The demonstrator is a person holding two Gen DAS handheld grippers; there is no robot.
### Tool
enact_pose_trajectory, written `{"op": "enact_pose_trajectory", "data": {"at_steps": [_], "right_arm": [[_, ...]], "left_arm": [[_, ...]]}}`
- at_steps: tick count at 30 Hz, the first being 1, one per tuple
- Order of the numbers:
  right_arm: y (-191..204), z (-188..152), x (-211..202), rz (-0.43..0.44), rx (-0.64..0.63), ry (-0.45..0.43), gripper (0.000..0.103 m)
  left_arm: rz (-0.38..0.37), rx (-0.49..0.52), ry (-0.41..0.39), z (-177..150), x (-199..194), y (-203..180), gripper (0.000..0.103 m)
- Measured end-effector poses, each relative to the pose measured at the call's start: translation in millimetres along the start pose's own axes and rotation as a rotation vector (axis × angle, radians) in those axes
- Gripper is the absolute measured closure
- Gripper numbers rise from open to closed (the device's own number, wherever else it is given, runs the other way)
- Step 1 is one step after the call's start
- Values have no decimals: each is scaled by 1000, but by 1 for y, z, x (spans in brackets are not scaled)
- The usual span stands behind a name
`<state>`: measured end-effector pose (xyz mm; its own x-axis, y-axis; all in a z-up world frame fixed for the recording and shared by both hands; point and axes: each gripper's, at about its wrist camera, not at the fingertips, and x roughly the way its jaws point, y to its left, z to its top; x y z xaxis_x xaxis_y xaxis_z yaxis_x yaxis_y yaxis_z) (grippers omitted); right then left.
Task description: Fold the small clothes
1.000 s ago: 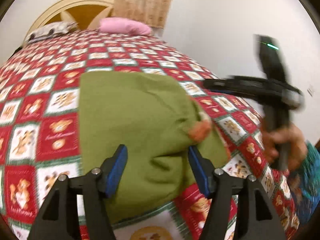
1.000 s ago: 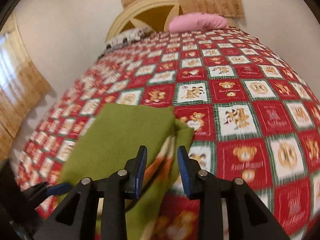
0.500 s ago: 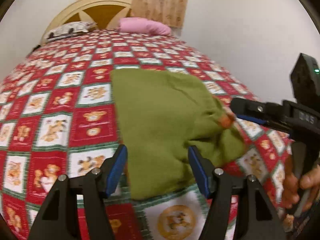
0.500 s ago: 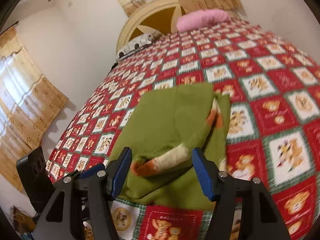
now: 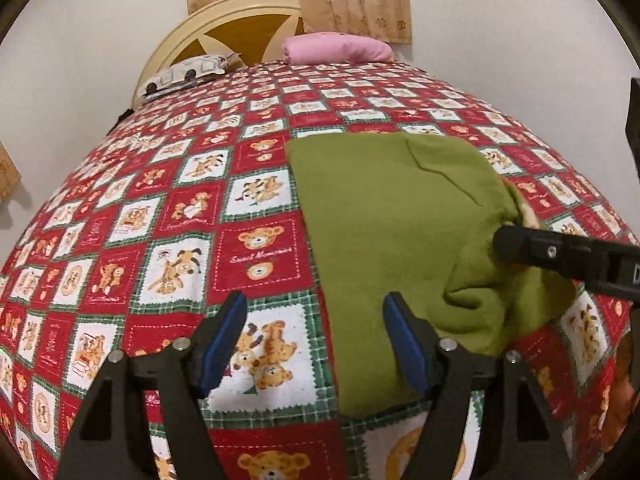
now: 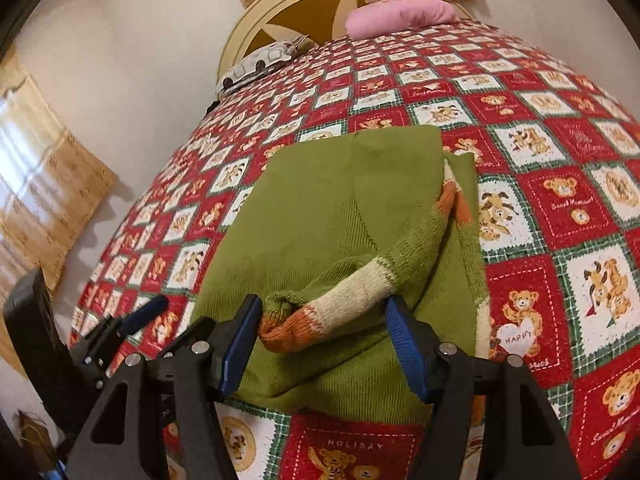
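A small green knitted sweater [image 5: 392, 224] lies folded on the bed near its front edge; it also shows in the right wrist view [image 6: 320, 216]. Its sleeve with a cream and orange cuff [image 6: 340, 308] lies across the top. My left gripper [image 5: 316, 340] is open and empty, over the sweater's left edge and the quilt. My right gripper [image 6: 320, 340] is open, its jaws standing either side of the cuff without gripping it. The right gripper also shows from the side in the left wrist view [image 5: 560, 256], over the sweater's right part.
The bed carries a red, white and green teddy-bear quilt [image 5: 160, 220]. A pink pillow [image 5: 336, 46] and a patterned pillow [image 5: 188, 74] lie by the headboard [image 5: 240, 36]. A white wall runs along the bed's right side. The left gripper shows at the left of the right wrist view [image 6: 132, 324].
The right gripper opened and let go of the sleeve, which now lies on the folded sweater. The left gripper shifted left toward the sweater's left edge, staying open.
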<state>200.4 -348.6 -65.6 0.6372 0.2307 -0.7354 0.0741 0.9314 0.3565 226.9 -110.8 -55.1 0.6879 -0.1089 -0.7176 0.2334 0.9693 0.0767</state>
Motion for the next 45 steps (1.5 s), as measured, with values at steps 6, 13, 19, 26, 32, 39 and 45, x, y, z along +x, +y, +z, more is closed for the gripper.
{"op": "enact_pose_trajectory", "data": {"at_steps": [6, 13, 19, 26, 32, 39, 45], "right_arm": [[-1, 5, -4, 37, 58, -38, 38], [18, -7, 12, -99, -108, 17, 68], [5, -18, 1, -103, -143, 29, 89], [-42, -33, 7, -75, -27, 36, 91], [-47, -44, -3, -40, 24, 27, 91], [-34, -52, -25, -66, -47, 59, 89], [-24, -39, -62, -172, -137, -55, 89]], "left_arm": [[28, 16, -12, 1, -2, -3, 26], [25, 15, -13, 0, -2, -3, 26], [8, 5, -14, 1, -1, -1, 26], [-18, -13, -6, 2, 0, 0, 26], [-18, -25, -5, 3, -1, 3, 26], [-16, -34, -12, 4, -3, 9, 22], [-27, -68, -24, 8, -2, 18, 18]]}}
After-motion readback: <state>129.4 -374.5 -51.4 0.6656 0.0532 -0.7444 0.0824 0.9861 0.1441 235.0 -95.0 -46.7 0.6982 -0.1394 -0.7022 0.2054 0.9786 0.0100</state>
